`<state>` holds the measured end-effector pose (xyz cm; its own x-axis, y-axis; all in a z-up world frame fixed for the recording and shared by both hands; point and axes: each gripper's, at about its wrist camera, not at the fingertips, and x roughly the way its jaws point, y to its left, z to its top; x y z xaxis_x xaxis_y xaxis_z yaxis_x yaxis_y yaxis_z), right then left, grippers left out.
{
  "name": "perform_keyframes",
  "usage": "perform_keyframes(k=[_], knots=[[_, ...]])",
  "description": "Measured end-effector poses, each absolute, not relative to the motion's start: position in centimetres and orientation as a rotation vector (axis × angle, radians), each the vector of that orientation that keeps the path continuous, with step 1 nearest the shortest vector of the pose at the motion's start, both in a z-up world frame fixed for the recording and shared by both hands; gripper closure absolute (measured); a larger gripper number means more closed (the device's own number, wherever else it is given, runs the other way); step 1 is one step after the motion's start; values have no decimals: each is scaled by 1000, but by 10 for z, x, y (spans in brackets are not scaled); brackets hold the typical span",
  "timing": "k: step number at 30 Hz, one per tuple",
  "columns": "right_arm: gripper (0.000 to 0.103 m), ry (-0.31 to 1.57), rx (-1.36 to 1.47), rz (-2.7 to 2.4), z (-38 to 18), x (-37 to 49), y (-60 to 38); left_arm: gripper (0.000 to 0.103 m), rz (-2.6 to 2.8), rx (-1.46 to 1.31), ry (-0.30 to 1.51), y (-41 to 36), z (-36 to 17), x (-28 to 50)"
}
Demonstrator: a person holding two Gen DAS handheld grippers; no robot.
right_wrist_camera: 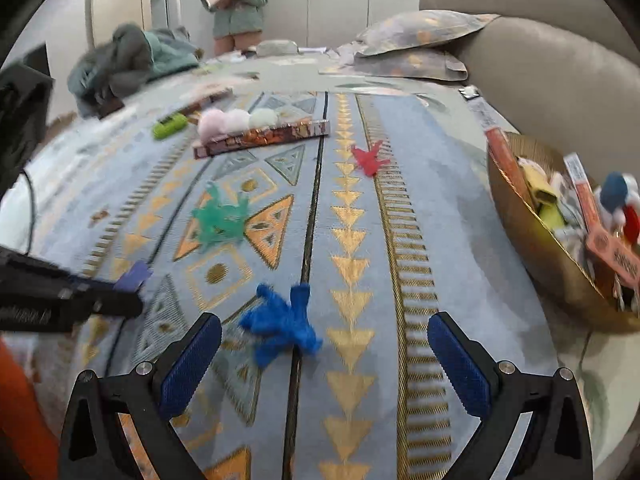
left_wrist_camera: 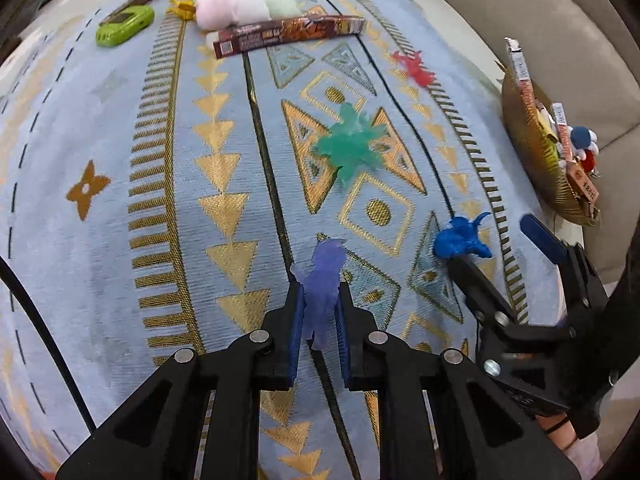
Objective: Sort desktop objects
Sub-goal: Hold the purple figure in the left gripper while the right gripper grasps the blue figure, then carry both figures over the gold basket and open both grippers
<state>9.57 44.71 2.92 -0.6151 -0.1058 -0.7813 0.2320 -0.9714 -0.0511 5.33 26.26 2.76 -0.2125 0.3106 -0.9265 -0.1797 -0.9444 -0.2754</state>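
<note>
right gripper jaws spread around blue toy.

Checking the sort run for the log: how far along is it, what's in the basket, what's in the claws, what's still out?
Done: the gold basket already holds several items.

In hand: the left claw is shut on the purple toy. The right claw is open around the blue toy, not yet gripping.

Left: green toy, red toy, yellow toy, green gadget, pompoms, and long box are still on the cloth.
</note>
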Motion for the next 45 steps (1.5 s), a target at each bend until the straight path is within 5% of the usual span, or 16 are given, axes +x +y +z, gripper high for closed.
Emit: perform_keyframes(k=[3,7,20,23,45], knots=[[42,220,1329,-2633,15,90,439,86,2224,-1746,-148,266,24,53],[60,284,1261,-2629,16,98,428,76,2230,-1728,-147,270,23,51],[60,-152,1313,-2511,24,112,474,81,2306,-1637,120,289,34,64],[60,-184,1286,-2518,33,115,484,92,2284,-1592,56,289,47,69],[60,-455,719,-3113,233,124,671,92,2150,-1013,-119,447,205,23]])
